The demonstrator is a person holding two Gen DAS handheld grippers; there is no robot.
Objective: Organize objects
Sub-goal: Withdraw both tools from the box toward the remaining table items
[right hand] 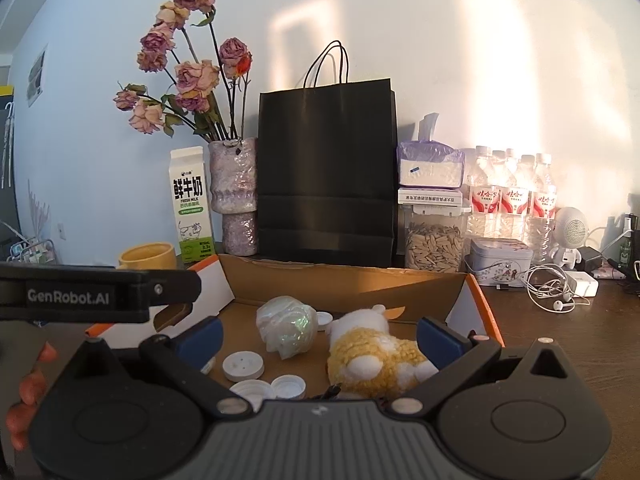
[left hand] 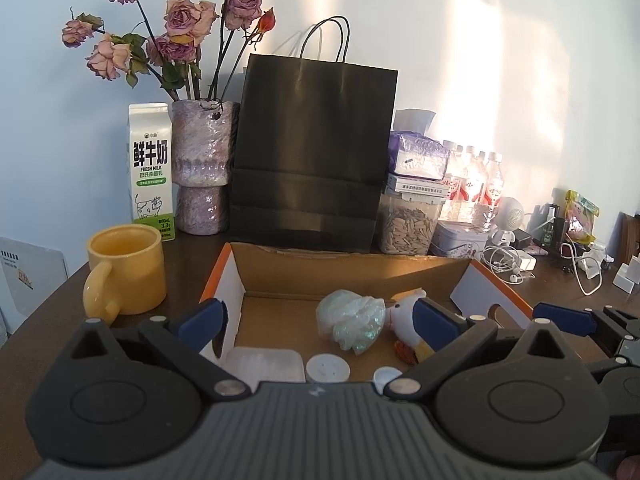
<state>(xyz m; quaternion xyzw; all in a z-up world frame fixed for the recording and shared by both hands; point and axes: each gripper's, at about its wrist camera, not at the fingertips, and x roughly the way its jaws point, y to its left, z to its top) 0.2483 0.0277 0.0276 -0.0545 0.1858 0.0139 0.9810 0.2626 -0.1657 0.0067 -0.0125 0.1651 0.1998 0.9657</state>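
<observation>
Several small things are lying inside the open cardboard box (right hand: 344,280): an iridescent plastic wad (right hand: 287,330) near its middle, a yellow-and-white plush toy (right hand: 374,356) touching the wad's right side, and three white caps (right hand: 243,366) toward the box's near left corner. Both tools are hovering at the box's near edge, empty. Left tool (left hand: 320,320) is standing wide open, blue pads apart over the box floor. Right tool (right hand: 318,334) is likewise gaping, its right pad just beside the plush toy. Behind the box, a black paper bag (right hand: 326,176) is standing upright against the wall. Left of the box a yellow mug (left hand: 126,270) is sitting on the dark worktop (right hand: 560,340), with a milk carton (left hand: 151,172) and a vase of dried roses (left hand: 202,168) behind it. Right of the box, earphones (right hand: 556,294) are lying tangled.
</observation>
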